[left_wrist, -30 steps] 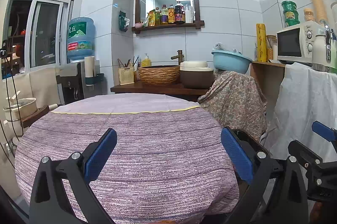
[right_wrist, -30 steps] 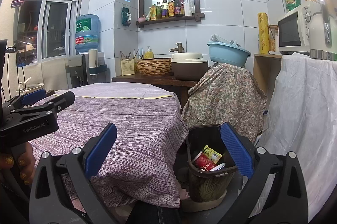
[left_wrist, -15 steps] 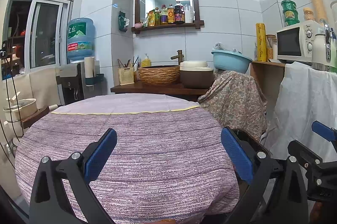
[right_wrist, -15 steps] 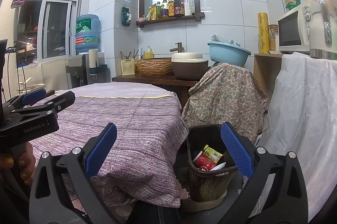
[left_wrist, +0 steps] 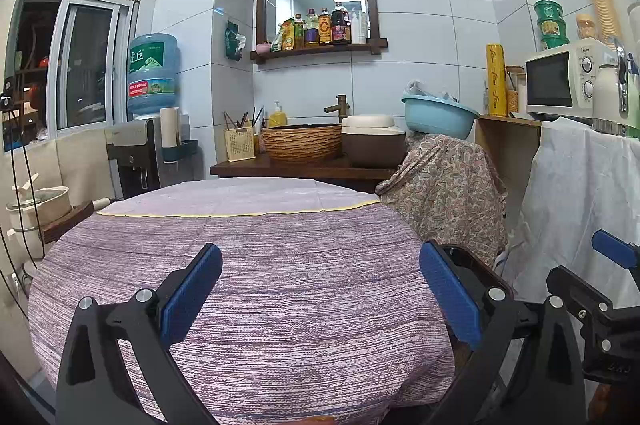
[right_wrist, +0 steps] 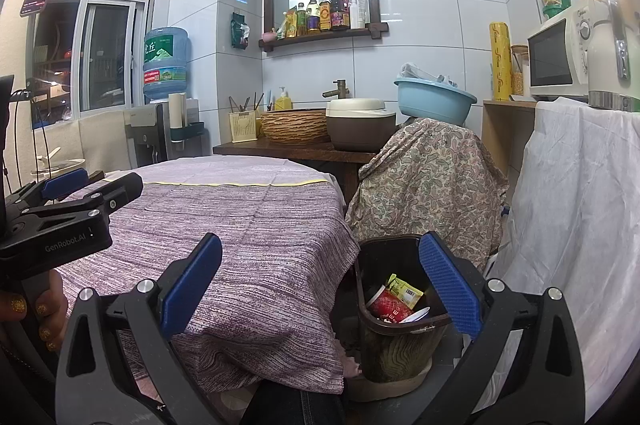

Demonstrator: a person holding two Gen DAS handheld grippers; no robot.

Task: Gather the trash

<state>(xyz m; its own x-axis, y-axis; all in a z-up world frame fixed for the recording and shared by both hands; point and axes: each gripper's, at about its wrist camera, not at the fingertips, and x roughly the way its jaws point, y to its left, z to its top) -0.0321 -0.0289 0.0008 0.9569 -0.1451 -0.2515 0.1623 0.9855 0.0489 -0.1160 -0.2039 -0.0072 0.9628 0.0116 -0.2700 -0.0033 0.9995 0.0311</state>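
My left claw (left_wrist: 320,299) is spread wide with nothing in it, and my right claw (right_wrist: 320,289) is just as wide and just as empty. From the right wrist view, the trash bin (right_wrist: 396,309) stands on the floor at about four o'clock, just beside the hanging edge of the cloth on the worktop (right_wrist: 248,225), with my right finger crossing in front of its rim. Inside it lie a red wrapper (right_wrist: 390,307), a yellow-green sachet (right_wrist: 404,291) and something white I cannot identify. In the left wrist view only the bin's dark rim (left_wrist: 466,257) peeps out at three o'clock, behind my right finger there.

I'd judge these scraps light, thin and crinkly: soft enough to crush, slippery on the printed faces, not fragile. Any such piece is best pinched across a folded edge or corner, not the flat face. I see no loose trash on the worktop in either view, so the collecting looks finished, or the rest lies out of sight
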